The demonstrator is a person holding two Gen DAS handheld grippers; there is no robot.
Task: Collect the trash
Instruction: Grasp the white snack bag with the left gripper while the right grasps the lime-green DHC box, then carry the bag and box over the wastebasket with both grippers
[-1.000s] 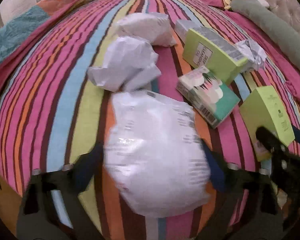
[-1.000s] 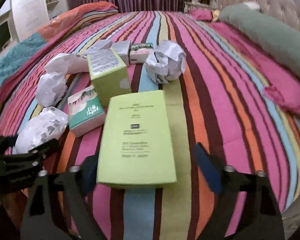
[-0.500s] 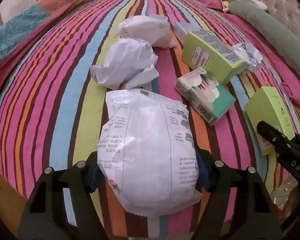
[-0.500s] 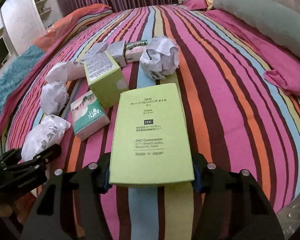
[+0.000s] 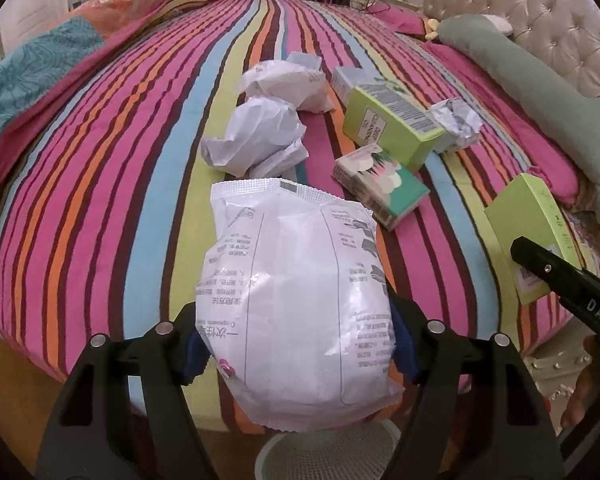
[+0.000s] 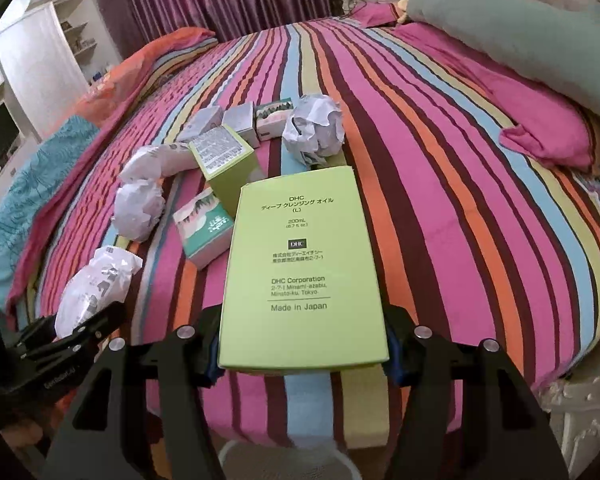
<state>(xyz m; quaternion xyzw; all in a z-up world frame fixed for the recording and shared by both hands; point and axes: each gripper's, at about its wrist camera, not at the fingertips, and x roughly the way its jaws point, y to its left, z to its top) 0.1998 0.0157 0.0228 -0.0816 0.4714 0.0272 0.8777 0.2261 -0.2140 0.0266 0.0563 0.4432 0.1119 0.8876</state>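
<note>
Two hand-held grippers work at the near edge of a bed covered in a bright striped bedspread [image 5: 148,128].

The left gripper [image 5: 296,354] is clamped on a white plastic packet [image 5: 296,280]. Its blue pads press into the packet's lower sides, and the packet puffs out above them, lifted clear of the bedspread. This gripper's jaws have just been closing, with the packet between them.

The right gripper [image 6: 302,354] is clamped on a flat green box [image 6: 304,268], gripping its near end by the two long edges so the box sticks out forward, its printed face up. Its jaws have also just been closing around the box.

Below both grippers, at the very near edge of each view, the pale rim of a bin [image 5: 328,454] shows. Both pieces of trash appear to be held over it so they can be dropped in.

More trash is left on the bed, farther off: a crumpled white paper ball [image 5: 256,140], a second green box [image 5: 392,124], and a small teal and white box [image 5: 380,188]. A long grey-green pillow [image 6: 512,36] lies along the right side.
</note>
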